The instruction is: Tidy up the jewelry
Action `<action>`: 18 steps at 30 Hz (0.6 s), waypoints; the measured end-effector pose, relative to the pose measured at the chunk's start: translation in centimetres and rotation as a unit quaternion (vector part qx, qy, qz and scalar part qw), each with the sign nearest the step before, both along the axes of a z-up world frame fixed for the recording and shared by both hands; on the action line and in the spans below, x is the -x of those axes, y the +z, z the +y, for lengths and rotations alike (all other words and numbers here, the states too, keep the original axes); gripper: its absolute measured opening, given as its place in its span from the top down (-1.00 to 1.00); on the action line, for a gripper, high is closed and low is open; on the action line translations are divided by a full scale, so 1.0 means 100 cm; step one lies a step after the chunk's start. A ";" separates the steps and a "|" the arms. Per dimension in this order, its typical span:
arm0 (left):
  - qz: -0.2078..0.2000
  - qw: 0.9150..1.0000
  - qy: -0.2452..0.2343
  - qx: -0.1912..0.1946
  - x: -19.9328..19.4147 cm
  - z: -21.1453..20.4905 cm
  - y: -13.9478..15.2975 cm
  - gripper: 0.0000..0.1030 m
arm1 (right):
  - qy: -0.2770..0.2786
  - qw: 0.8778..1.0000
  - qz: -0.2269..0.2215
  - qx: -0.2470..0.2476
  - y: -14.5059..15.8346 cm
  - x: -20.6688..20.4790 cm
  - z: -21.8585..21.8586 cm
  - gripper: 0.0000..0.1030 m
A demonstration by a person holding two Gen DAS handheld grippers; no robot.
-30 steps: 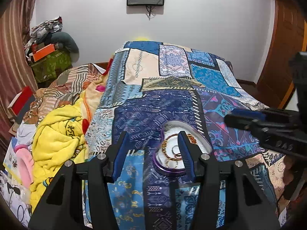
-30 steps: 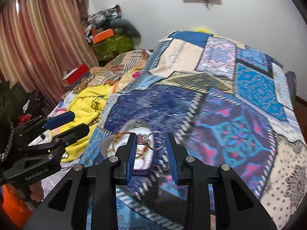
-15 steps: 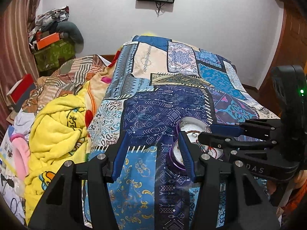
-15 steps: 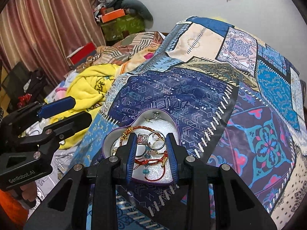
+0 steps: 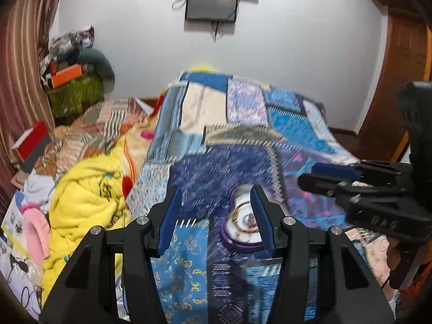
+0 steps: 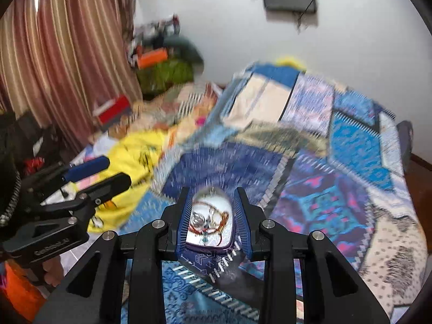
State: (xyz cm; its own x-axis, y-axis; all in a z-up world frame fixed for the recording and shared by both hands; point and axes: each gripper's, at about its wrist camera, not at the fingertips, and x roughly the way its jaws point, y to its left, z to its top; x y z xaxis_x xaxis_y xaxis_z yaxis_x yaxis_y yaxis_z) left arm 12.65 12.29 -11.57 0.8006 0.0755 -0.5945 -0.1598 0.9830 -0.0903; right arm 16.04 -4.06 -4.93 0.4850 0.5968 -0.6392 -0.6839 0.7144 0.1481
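White wall [image 5: 297, 54], striped curtain [image 6: 67, 54], patchwork bedspread [image 5: 243, 124], possibly wall-mounted screen [image 5: 212, 4].

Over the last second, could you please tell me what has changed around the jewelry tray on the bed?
The right tongs let go of the ring they held a second ago; it is no longer between them, and they have pulled back from the purple tray, open and empty. The frames are blurred, so the ring cannot be picked out in the tray. The left tongs stayed open; the tray stayed on the patchwork bedspread.

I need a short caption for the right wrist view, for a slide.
Open right gripper above a dish of tangled jewelry on a patchwork bedspread.
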 end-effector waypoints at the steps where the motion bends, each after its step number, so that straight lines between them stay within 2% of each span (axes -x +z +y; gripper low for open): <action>1: -0.015 1.000 -0.002 -0.003 0.008 -0.004 0.012 -0.01 | -0.006 1.000 -0.013 -0.010 0.012 0.005 -0.006 0.44; 6: -0.080 0.997 -0.012 -0.015 0.042 -0.023 0.062 -0.01 | -0.029 0.994 -0.088 -0.066 0.072 0.051 -0.039 0.44; 12: -0.170 0.984 -0.019 -0.041 0.097 -0.051 0.119 -0.19 | -0.045 0.980 -0.164 -0.106 0.116 0.110 -0.058 0.39; 15: -0.205 0.977 -0.020 -0.055 0.123 -0.065 0.137 -0.25 | -0.059 0.972 -0.198 -0.116 0.128 0.136 -0.063 0.13; 17: -0.222 0.973 -0.017 -0.065 0.139 -0.072 0.146 -0.32 | -0.073 0.965 -0.220 -0.121 0.134 0.150 -0.066 -0.25; 18: -0.230 0.971 -0.014 -0.070 0.146 -0.075 0.149 -0.36 | -0.079 0.963 -0.227 -0.123 0.136 0.154 -0.067 -0.36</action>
